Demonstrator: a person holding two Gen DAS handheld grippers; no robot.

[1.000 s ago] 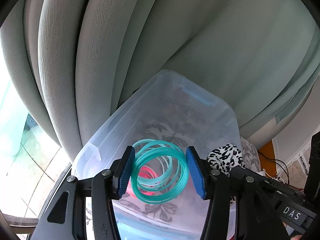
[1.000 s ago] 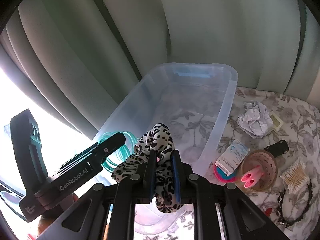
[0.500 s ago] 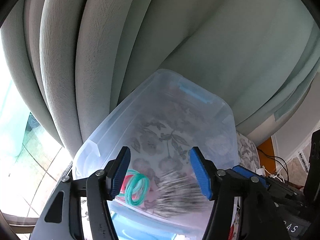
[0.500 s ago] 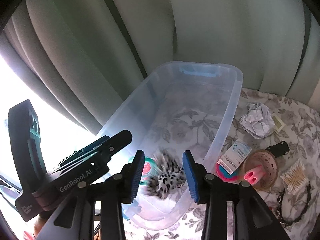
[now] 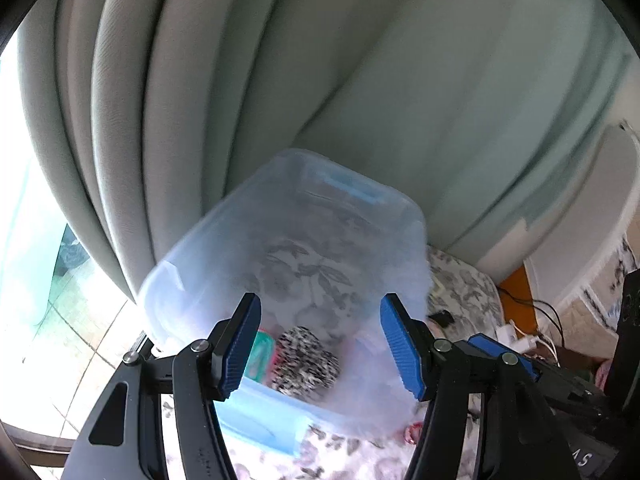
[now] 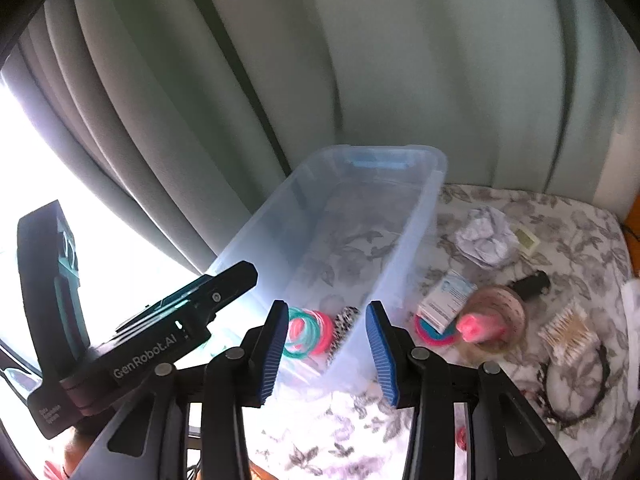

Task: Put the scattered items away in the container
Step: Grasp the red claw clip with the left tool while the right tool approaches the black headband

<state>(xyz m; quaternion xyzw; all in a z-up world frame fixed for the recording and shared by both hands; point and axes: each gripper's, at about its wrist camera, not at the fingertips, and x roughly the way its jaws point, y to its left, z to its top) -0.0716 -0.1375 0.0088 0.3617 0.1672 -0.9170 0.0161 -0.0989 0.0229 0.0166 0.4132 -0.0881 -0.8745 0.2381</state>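
1. The left gripper and right gripper, jaws parted and empty, the right just opened, hang above the container.
2. The leopard scrunchie and bangles lie inside, dropped there; crumpled paper waits on the counter.

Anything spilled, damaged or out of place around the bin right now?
Nothing spilled or damaged. The clear bin sits upright with the bangles and leopard scrunchie inside. Still loose on the floral cloth: crumpled paper, cotton swabs, a black headband.
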